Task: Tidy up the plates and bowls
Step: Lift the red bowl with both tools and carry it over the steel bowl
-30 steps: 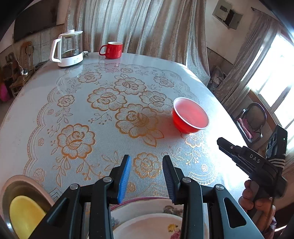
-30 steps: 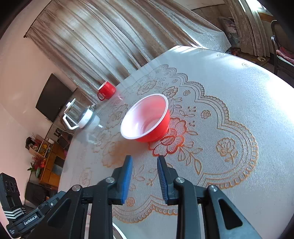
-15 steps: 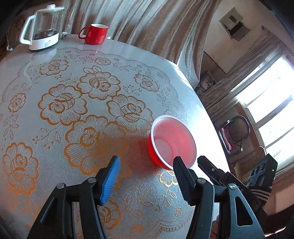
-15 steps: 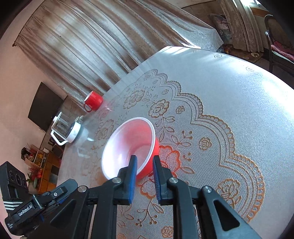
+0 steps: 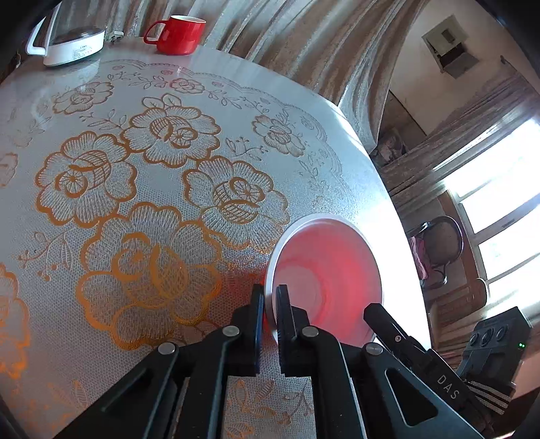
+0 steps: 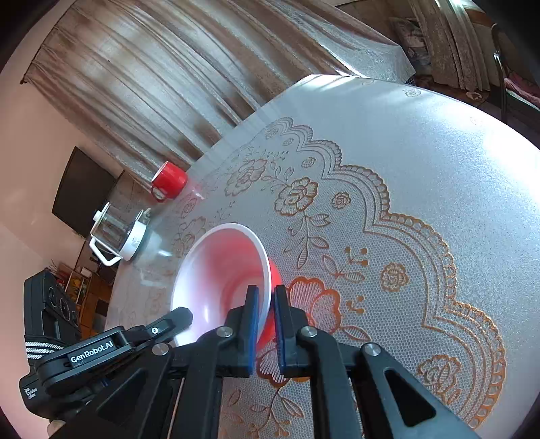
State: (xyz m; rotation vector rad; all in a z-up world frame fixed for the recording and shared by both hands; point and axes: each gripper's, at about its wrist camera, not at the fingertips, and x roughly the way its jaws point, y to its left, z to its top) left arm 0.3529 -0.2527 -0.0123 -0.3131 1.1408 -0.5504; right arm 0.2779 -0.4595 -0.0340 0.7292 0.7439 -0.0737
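Note:
A red bowl (image 5: 330,270) with a white inside sits on the table near its right edge; it also shows in the right wrist view (image 6: 219,270). My left gripper (image 5: 268,297) is shut on the bowl's near-left rim. My right gripper (image 6: 266,300) is shut on the bowl's rim on the opposite side. Each gripper shows in the other's view: the right gripper (image 5: 398,334) behind the bowl, the left gripper (image 6: 168,324) at the bowl's lower left.
The round table (image 5: 337,152) has a lace cloth with orange flowers. A red mug (image 5: 179,30) and a glass kettle (image 5: 67,37) stand at its far edge; they also show in the right wrist view, mug (image 6: 168,180) and kettle (image 6: 118,236). A chair (image 5: 438,250) stands by the window.
My left gripper moved forward and right from over the plates to the red bowl and closed on its rim. My right gripper also moved in and closed on the opposite rim.

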